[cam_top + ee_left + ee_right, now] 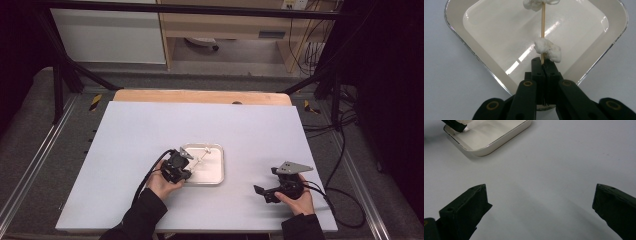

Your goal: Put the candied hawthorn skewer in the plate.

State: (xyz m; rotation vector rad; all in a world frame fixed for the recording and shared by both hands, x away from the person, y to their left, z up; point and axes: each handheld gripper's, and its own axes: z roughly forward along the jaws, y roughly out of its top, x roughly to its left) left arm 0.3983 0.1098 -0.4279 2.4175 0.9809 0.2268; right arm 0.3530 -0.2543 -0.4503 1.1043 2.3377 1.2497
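**Skewer Held Over the Tray, Second Tool Standing By**

While the left tool was clamped tight on the near end of a thin wooden skewer, the stick reached out from its tips over the shallow white tray, and that seemed the reason for the grip so low on the wood: it left nearly the whole length free beyond the jaws. Two white fluffy lumps sat on the skewer, one just past the jaw tips and one farther along at the top edge of the left gripper view; whether they were cotton or something edible could not be told. The tray lay near the middle of the worktop, a little toward the person's side, and the left tool hung at its near left corner in the high view, so that the skewer pointed across the tray's floor. Holding it there probably meant anything that slipped off would land in the tray rather than on the bare surface.

The right tool rested well apart on the right of the worktop, its jaws spread wide with nothing between them, aimed roughly toward the tray, whose corner showed at the upper left of the right gripper view. It looked parked and ready, possibly to take hold of a lump or steady the stick.

No brand, label or writing could be read on the tray, the tools or the worktop.
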